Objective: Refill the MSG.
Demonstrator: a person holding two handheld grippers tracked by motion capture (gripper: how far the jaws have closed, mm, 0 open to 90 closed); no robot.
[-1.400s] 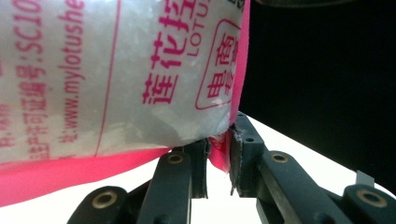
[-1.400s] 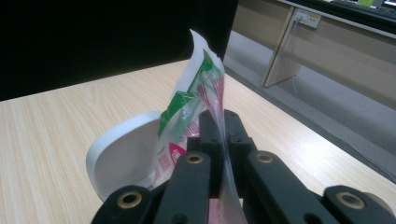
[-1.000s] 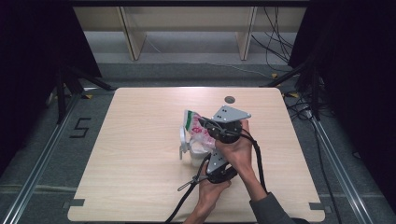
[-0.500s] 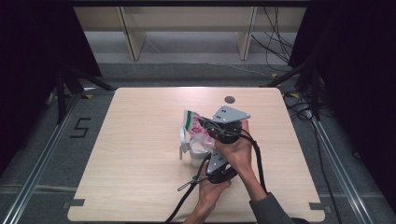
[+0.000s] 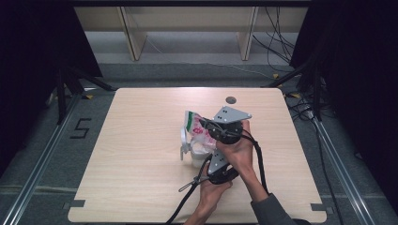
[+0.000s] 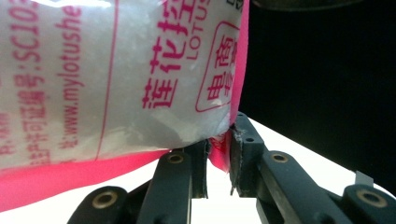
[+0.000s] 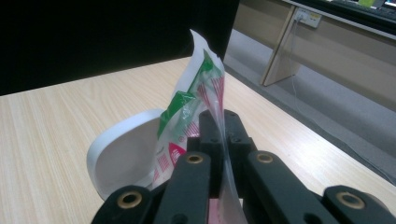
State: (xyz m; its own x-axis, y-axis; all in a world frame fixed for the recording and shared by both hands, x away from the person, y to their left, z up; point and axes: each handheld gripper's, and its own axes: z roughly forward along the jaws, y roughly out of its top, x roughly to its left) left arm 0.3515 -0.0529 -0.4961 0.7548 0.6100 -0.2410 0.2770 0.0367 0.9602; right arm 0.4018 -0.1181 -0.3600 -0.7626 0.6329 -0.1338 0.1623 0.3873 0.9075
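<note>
Two grippers on one bag point(image 5: 197, 129), mid-table point(image 5: 141, 187), over a white cup point(image 5: 197, 157). High view: my right gripper point(image 5: 217, 126) holds the bag's upper end, left gripper point(image 5: 206, 159) the lower end by the cup.

Left gripper view: left gripper point(image 6: 218, 161) jaws pinch the pink bottom corner of the bag point(image 6: 116, 79). Red print reads "LOTUS", "www.mylotushe…", "SC10…", plus Chinese characters.

Right gripper view: right gripper point(image 7: 223, 128) clamped on the clear film edge of the bag point(image 7: 198, 93), cup point(image 7: 123, 151) just behind. Print too small here.

I judge it's a pour or tear: I'd keep both pinches firm, tilt slowly, mouth over the cup.
</note>
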